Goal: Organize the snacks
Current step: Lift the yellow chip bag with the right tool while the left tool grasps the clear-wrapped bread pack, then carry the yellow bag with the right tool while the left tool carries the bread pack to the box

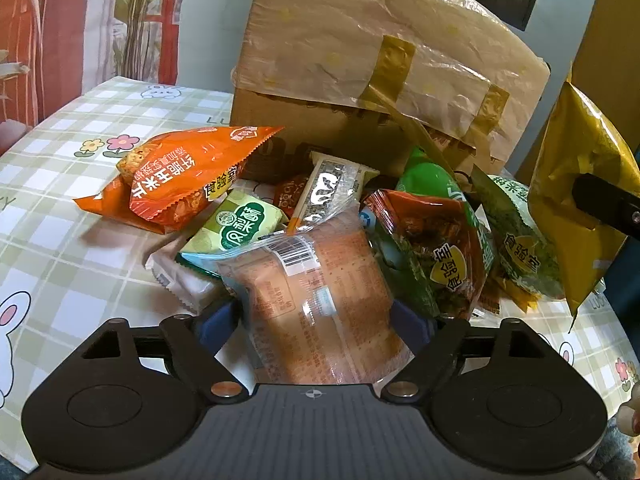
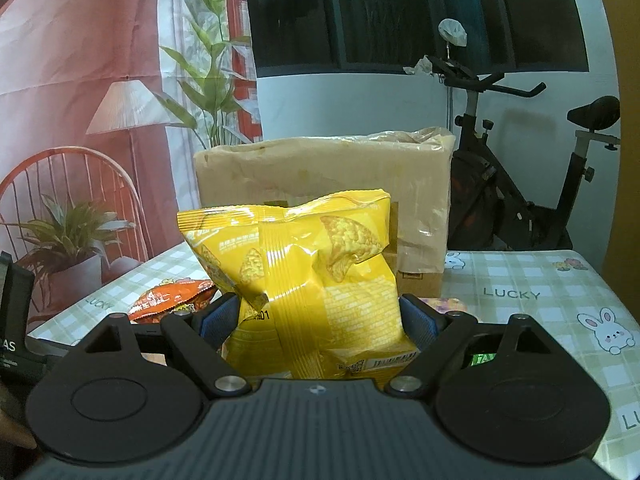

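Note:
A clear-wrapped orange cake packet lies between the fingers of my left gripper, its far end resting on a heap of snacks. The blue pads stand at the wrapper's sides without squeezing it. The heap holds an orange corn-snack bag, a green pastry packet, a red-and-green packet and a green packet. My right gripper is shut on a yellow chip bag, held upright above the table; the same yellow bag hangs at the right of the left wrist view.
A tall cardboard box wrapped in plastic and tape stands right behind the heap, and is the same box in the right wrist view. The checked tablecloth runs left; its right part is bare. An exercise bike stands beyond the table.

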### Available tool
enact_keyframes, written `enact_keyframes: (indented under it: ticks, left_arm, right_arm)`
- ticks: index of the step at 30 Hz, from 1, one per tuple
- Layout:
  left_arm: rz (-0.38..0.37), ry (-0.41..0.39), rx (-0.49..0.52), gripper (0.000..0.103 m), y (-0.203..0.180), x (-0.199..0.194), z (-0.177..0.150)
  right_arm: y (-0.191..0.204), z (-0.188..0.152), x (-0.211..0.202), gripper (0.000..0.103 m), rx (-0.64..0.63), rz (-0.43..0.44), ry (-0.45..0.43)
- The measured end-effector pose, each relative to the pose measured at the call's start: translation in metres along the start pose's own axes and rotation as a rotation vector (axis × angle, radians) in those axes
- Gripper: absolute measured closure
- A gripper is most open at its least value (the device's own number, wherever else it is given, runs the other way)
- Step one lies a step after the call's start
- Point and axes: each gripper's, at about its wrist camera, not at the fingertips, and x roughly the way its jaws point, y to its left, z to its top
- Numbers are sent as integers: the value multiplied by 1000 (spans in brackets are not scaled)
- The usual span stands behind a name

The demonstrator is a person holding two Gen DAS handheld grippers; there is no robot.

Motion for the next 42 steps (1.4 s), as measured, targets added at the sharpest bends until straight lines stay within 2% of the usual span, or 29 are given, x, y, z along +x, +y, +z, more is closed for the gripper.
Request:
enact_keyframes:
  ticks: [2, 6, 14, 17, 20, 22, 25, 33, 36, 42]
  left_arm:
    - [-7, -9, 11, 23, 0, -2, 0]
    - [-28, -63, 40, 53, 2, -20, 2]
    - [-31, -84, 48, 63, 5, -37, 1]
    - [14, -132, 86, 74, 1, -49, 2]
    - [54, -167, 100, 78, 2, -57, 2]
    - [62, -148, 97, 78, 4, -54, 2]
    - [67, -141, 86, 76, 8, -51, 1]
    - [83, -27, 34, 24, 16, -31, 0]
    - [73, -18, 22, 16, 17, -29, -2]
    - [150, 23, 65, 15, 8, -12, -6]
  right_arm:
    - [0, -1, 1, 16, 1, -3, 3]
    - [-1, -1, 1, 16, 2, -6, 6]
    - [-1, 0, 2, 16, 13, -6, 5]
    - [1, 0, -1, 16, 8, -1, -1]
    - [0, -1, -5, 16, 6, 1, -12]
    - [-2, -1, -7, 16, 12, -1, -14]
    - [-3, -3, -7, 16, 22, 4, -10]
    - [-3, -2, -9, 16, 21, 18, -15]
    - [-4, -3, -9, 16, 28, 18, -12]
    - [-3, -5, -8, 16, 28, 24, -6]
